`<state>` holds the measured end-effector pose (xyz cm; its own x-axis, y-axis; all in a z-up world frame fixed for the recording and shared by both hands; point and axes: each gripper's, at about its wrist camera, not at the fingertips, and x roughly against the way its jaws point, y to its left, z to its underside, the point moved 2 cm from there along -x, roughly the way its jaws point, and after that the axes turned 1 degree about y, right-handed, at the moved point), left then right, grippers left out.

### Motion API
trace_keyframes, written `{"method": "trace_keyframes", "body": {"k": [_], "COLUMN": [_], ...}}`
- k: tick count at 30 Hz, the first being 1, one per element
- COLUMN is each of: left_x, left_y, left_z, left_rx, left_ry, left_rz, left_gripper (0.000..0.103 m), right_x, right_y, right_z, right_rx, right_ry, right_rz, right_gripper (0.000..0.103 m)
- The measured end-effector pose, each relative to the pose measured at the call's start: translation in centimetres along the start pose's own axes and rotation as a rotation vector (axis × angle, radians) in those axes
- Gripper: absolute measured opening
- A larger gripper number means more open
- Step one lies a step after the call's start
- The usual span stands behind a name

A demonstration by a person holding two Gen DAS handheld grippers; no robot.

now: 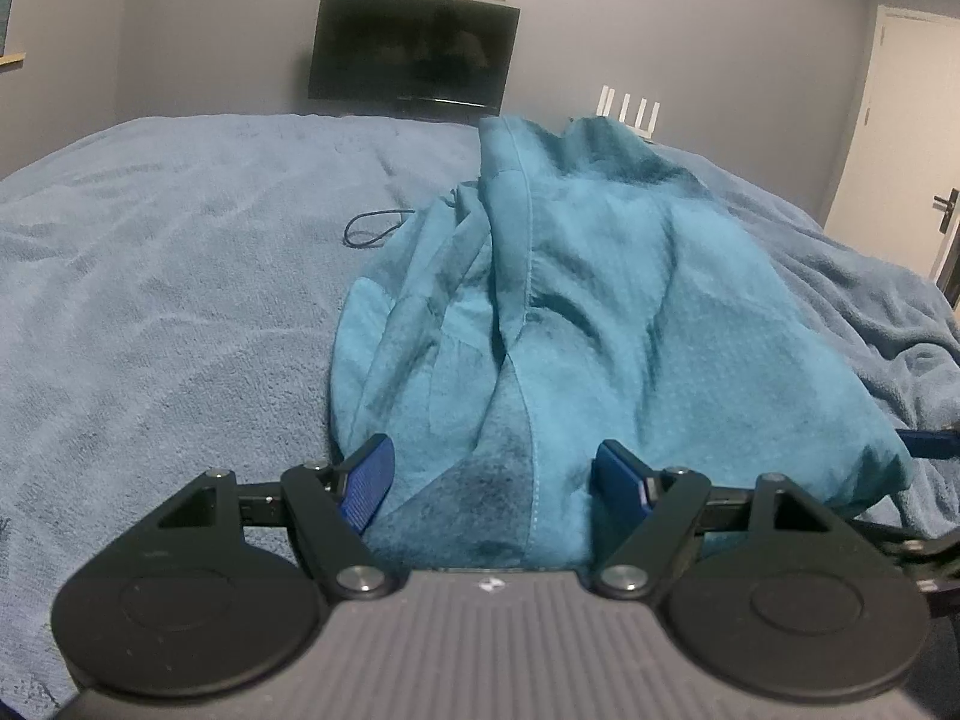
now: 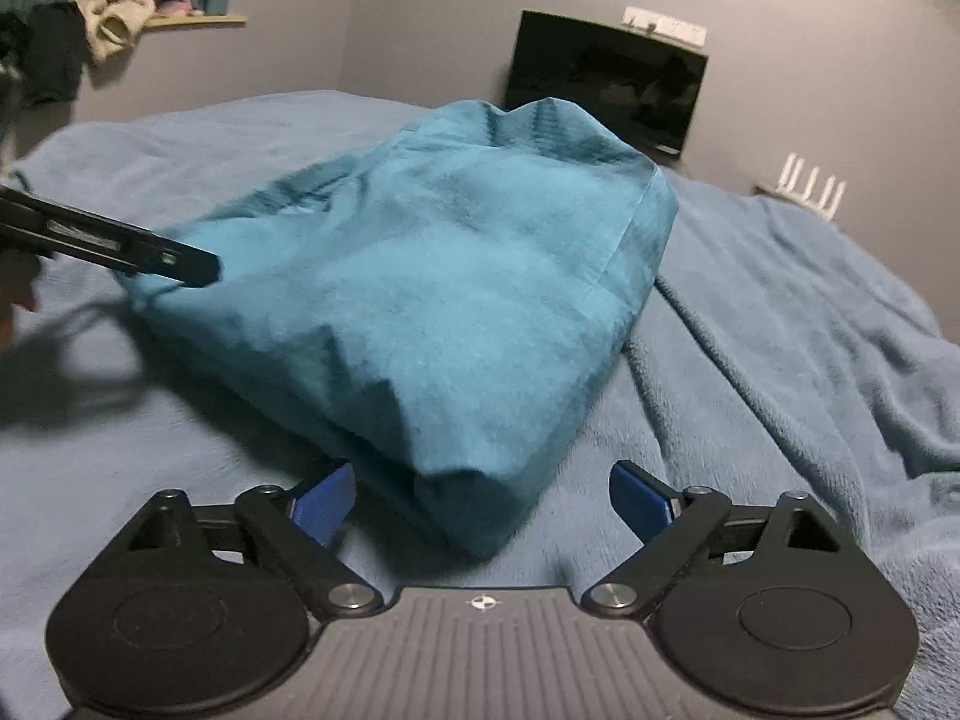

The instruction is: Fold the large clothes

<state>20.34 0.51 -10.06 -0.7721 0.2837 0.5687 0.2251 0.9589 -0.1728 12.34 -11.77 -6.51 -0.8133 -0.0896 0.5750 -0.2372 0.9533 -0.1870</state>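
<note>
A teal garment (image 1: 570, 312) lies folded in a thick bundle on the blue blanket (image 1: 150, 270) of a bed. My left gripper (image 1: 492, 456) stands open, and the bundle's near edge lies between its blue pads (image 1: 366, 480) without being pinched. In the right wrist view the garment (image 2: 432, 276) fills the middle, with its near corner between the wide-apart fingers of my open right gripper (image 2: 480, 474). A black finger of the left gripper (image 2: 180, 264) reaches the bundle's left edge. Part of the right gripper (image 1: 924, 444) shows at the garment's right side.
A dark TV (image 1: 414, 48) hangs on the grey wall beyond the bed. A white router (image 1: 630, 108) stands beside it, and a door (image 1: 900, 138) is at the right. A black cord loop (image 1: 372, 228) lies on the blanket. A shelf with clothes (image 2: 120, 18) is at far left.
</note>
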Motion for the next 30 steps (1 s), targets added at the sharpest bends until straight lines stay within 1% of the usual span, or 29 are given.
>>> {"method": "trace_keyframes", "body": {"k": [2, 4, 5, 6, 7, 8, 9, 11, 12, 13, 14, 15, 18, 20, 21, 23, 25, 27, 29, 30], "left_x": [0.1, 0.1, 0.2, 0.2, 0.3, 0.4, 0.5, 0.5, 0.5, 0.5, 0.5, 0.5, 0.3, -0.1, -0.3, -0.7, -0.7, -0.4, -0.1, 0.0], "left_y": [0.1, 0.2, 0.3, 0.3, 0.3, 0.4, 0.4, 0.3, 0.2, 0.0, -0.3, -0.7, -1.8, -2.4, -2.5, -1.8, -0.9, -0.2, 0.0, 0.0], "left_z": [0.1, 0.2, 0.2, 0.2, 0.2, 0.3, 0.3, 0.3, 0.4, 0.4, 0.5, 0.6, 1.0, 1.4, 1.5, 1.4, 1.3, 1.2, 1.2, 1.2], "left_rx": [0.009, 0.016, 0.017, 0.019, 0.021, 0.024, 0.026, 0.023, 0.018, 0.008, -0.01, -0.031, -0.097, -0.143, -0.153, -0.122, -0.07, -0.031, -0.016, -0.013], "left_ry": [-0.004, -0.006, -0.009, -0.011, -0.012, -0.013, -0.014, -0.014, -0.012, -0.01, -0.009, -0.005, 0.01, 0.02, 0.024, 0.035, 0.036, 0.025, 0.014, 0.013], "left_rz": [0.005, 0.009, 0.011, 0.012, 0.013, 0.017, 0.022, 0.031, 0.034, 0.038, 0.042, 0.05, 0.077, 0.058, 0.043, 0.046, 0.046, 0.058, 0.07, 0.072], "left_gripper": [0.075, 0.075, 0.075, 0.075, 0.075, 0.075, 0.075, 0.075, 0.075, 0.075, 0.075, 0.075, 0.075, 0.075, 0.076, 0.077, 0.077, 0.077, 0.077, 0.077], "right_x": [-1.3, -2.7, -2.9, -3.1, -2.9, -2.9, -2.9, -2.8, -2.6, -2.3, -2.0, -1.6, -1.7, -2.2, -2.7, -2.9, -2.7, -1.4, 0.4, 1.8], "right_y": [1.0, 1.8, 2.2, 2.3, 2.3, 1.9, 1.3, -0.1, -0.6, -0.9, -1.1, -1.7, -4.7, -6.1, -6.4, -6.1, -5.8, -5.6, -5.2, -4.9], "right_z": [0.3, 0.3, 0.5, 0.5, 0.5, 0.4, 0.6, 1.0, 1.3, 1.4, 1.4, 1.3, 1.4, 1.8, 2.1, 2.5, 2.5, 2.7, 2.8, 2.8], "right_rx": [-0.001, -0.011, -0.009, -0.003, 0.002, -0.003, -0.036, -0.104, -0.117, -0.117, -0.12, -0.142, -0.249, -0.311, -0.332, -0.328, -0.325, -0.337, -0.324, -0.304], "right_ry": [-0.015, -0.029, -0.051, -0.085, -0.118, -0.13, -0.128, -0.116, -0.114, -0.116, -0.122, -0.126, -0.106, -0.078, -0.053, -0.045, -0.035, -0.015, -0.021, -0.04], "right_rz": [0.056, 0.092, 0.111, 0.127, 0.15, 0.174, 0.172, 0.134, 0.122, 0.116, 0.119, 0.125, 0.141, 0.142, 0.118, 0.107, 0.07, 0.031, -0.015, -0.043], "right_gripper": [0.089, 0.089, 0.088, 0.084, 0.072, 0.067, 0.068, 0.067, 0.065, 0.053, 0.044, 0.042, 0.044, 0.051, 0.05, 0.049, 0.049, 0.058, 0.079, 0.081]}}
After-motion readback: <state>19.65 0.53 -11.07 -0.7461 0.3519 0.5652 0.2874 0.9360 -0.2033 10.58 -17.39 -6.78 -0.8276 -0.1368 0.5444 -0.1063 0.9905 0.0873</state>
